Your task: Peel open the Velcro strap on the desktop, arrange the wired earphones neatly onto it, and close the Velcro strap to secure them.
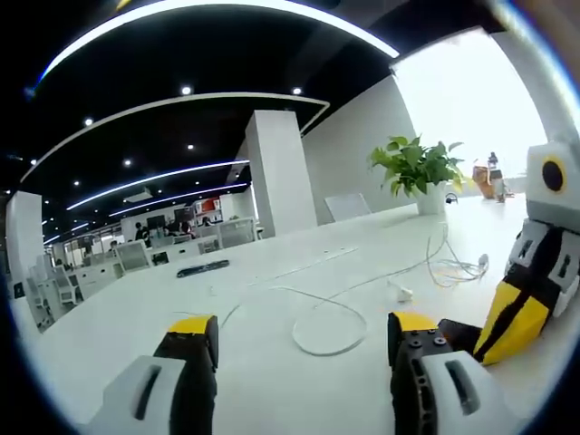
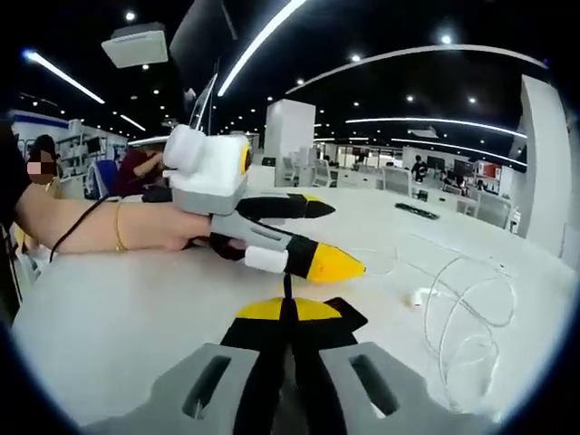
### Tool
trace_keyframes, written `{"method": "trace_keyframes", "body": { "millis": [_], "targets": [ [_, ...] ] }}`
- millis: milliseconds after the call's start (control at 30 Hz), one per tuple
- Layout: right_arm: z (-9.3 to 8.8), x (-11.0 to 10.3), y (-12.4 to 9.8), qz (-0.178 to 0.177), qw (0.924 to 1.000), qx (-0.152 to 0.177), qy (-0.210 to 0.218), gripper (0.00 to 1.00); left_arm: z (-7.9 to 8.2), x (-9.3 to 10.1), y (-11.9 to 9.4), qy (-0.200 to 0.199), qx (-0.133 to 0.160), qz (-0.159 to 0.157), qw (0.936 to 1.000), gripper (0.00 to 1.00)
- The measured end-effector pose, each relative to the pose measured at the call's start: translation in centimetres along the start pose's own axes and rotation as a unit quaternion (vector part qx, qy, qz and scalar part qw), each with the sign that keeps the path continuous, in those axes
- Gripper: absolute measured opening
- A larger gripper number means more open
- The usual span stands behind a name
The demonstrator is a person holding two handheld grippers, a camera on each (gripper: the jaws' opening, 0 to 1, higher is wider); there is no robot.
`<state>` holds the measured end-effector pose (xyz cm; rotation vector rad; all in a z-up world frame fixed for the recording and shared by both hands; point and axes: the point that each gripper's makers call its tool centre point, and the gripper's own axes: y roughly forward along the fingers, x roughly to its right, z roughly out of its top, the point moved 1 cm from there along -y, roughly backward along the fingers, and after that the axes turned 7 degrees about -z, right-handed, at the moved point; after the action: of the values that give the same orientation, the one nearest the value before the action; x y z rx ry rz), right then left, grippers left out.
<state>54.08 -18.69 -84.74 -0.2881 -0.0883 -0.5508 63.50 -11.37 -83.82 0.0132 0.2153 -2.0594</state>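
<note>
Far dark strip [image 1: 203,268] on the desk: too small to identify.

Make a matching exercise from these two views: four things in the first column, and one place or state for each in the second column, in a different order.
Things:
1. left gripper
2. right gripper
3. wired earphones
4. potted plant

Places or states:
A. stands at the far end of the white table, by the bright window
B. jaws closed together
C. lies loose in loops on the table
D. jaws apart, nothing between them

Pairs: 1-D, 2-B, 3-C, 4-A
</note>
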Motion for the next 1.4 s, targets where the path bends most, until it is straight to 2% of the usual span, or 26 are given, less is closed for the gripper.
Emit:
{"method": "trace_keyframes", "body": {
  "millis": [100,300,500,567,600,633,667,733,833,1133,1400],
  "targets": [
    [0.0,-0.9,-0.3,0.007,0.9999,0.002,-0.014,0.04,0.0,0.1,0.0,0.000,0.000,-0.001,1.0000,0.78],
    [-0.1,-1.7,-0.9,0.020,0.9997,-0.010,0.005,0.04,-0.1,0.1,-0.1,-0.002,-0.001,-0.002,1.0000,0.78],
    [0.0,-2.0,-1.1,0.018,0.9998,-0.006,-0.004,0.04,-0.1,0.1,0.0,-0.004,-0.001,-0.004,1.0000,0.78],
    [-0.1,-2.9,-1.4,0.037,0.9993,-0.011,0.001,0.03,-0.1,0.1,-0.1,-0.004,-0.001,-0.004,1.0000,0.78],
    [-0.1,-4.8,-1.9,0.083,0.9963,-0.015,0.015,0.03,-0.1,0.1,-0.1,-0.004,-0.002,-0.004,1.0000,0.78],
    [0.1,-5.5,-2.2,0.091,0.9958,-0.004,-0.008,0.03,-0.1,0.1,-0.1,-0.004,-0.002,-0.005,1.0000,0.78],
    [0.0,-5.5,-2.5,0.067,0.9976,-0.010,-0.011,0.03,-0.1,0.1,-0.1,-0.005,-0.002,-0.004,1.0000,0.78],
    [-0.1,-5.1,-3.0,0.052,0.9985,-0.006,-0.016,0.03,-0.1,0.1,-0.1,-0.006,-0.003,-0.004,1.0000,0.78],
    [-0.3,-4.8,-3.3,0.049,0.9987,-0.007,-0.013,0.04,-0.2,0.1,-0.1,-0.008,-0.004,-0.004,1.0000,0.78],
    [-0.3,-4.8,-4.1,0.029,0.9986,0.003,-0.043,0.04,-0.4,0.1,-0.7,-0.012,-0.008,-0.001,0.9999,0.79],
    [-0.3,-4.7,-4.4,0.024,0.9988,0.007,-0.041,0.04,-0.4,0.1,-0.6,-0.012,-0.008,-0.002,0.9999,0.79]
  ]
}}
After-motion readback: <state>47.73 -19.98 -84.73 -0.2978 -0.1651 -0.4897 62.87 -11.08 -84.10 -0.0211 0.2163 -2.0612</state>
